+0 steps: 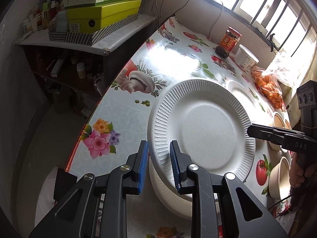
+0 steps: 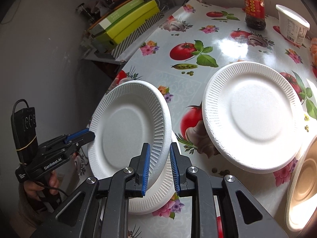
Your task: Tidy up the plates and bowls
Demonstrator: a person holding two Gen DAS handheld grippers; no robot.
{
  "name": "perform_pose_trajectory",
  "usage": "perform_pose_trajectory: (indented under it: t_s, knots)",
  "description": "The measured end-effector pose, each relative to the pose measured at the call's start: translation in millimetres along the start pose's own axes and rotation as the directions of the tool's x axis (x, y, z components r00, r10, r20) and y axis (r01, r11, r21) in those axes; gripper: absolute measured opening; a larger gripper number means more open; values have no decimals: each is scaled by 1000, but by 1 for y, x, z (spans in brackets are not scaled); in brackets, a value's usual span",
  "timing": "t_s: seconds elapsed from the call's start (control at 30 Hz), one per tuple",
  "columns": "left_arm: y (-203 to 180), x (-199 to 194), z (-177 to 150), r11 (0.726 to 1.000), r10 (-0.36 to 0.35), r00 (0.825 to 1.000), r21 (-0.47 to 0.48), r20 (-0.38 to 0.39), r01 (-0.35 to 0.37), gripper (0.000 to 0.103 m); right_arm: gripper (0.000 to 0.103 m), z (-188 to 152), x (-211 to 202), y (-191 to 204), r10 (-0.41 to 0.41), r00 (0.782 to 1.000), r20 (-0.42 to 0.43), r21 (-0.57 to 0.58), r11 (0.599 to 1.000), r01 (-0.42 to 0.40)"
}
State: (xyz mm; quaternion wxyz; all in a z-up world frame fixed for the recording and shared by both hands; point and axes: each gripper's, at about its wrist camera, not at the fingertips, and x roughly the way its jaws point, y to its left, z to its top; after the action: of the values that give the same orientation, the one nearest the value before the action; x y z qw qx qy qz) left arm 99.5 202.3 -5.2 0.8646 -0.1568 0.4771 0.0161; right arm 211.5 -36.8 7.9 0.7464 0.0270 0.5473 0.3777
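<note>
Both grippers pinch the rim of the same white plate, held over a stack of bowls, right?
One thing is off: under the lifted plate lies another white fluted plate, not bowls, as the right wrist view shows. The rest holds: the left gripper and the right gripper each pinch its rim.

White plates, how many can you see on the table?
3: one lifted plate held by both grippers, one plate underneath it, one separate plate to the right. More may hide below.

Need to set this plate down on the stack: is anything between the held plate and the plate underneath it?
Nothing visible. The held plate, gripped at opposite rims by the left gripper and right gripper, hangs tilted directly over the lower plate, with only air between.
</note>
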Motion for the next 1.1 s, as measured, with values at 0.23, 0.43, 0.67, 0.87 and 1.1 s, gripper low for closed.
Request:
perform_pose_trajectory:
  t_s: [0.23, 0.43, 0.67, 0.87, 1.1]
  knots:
    - [1, 3, -11, 1000, 1, 1000, -5, -17, -1, 24, 20, -13, 10, -1, -10, 999, -31, 4, 1000, 11]
    - [0, 4, -15, 1000, -1, 1000, -7, -29, 0, 24, 20, -18, 14, -4, -14, 999, -41, 15, 1000, 15]
    - [-1, 3, -20, 1000, -1, 999, -4, -40, 1, 24, 21, -22, 16, -2, -20, 998, -52, 10, 1000, 21]
    - [-7, 3, -24, 1000, 12, 998, 10, -57, -11, 24, 21, -24, 19, -1, -40, 998, -57, 3, 999, 40]
    - [-9, 9, -26, 999, 28, 996, 18, -79, -26, 24, 21, -28, 22, -3, -57, 996, -62, 4, 998, 57]
